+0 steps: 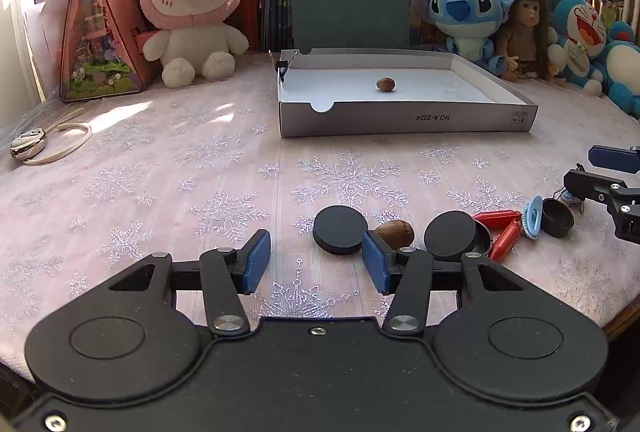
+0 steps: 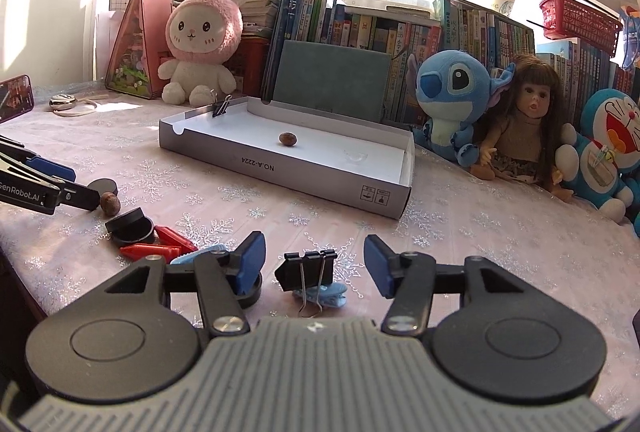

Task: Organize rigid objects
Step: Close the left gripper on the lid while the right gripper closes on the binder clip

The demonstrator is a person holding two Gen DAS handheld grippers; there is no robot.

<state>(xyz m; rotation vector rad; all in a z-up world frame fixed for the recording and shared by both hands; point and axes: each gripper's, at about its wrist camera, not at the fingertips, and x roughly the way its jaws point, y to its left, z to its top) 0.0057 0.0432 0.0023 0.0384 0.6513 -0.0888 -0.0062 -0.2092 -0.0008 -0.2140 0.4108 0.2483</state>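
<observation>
My left gripper (image 1: 316, 264) is open low over the tablecloth. A black disc (image 1: 340, 235) lies just beyond its tips, untouched. Past its right finger sit a brown nut (image 1: 396, 232) and a second black disc (image 1: 452, 234), then red pieces (image 1: 500, 230), a blue clip (image 1: 534, 218) and a black cap (image 1: 558, 218). My right gripper (image 2: 314, 266) is open around a black binder clip (image 2: 308, 268); its pads stand clear of the clip on both sides. Under that clip lies a blue clip (image 2: 334, 294). The grey box (image 1: 400, 119) holds one nut (image 1: 385, 84).
Plush toys, a doll (image 2: 524, 119) and books line the back edge. A binder clip (image 2: 221, 106) sits on the box's far left rim. A metal case with a strap (image 1: 28, 147) lies at the left. The table's edge runs close on the right (image 1: 624, 312).
</observation>
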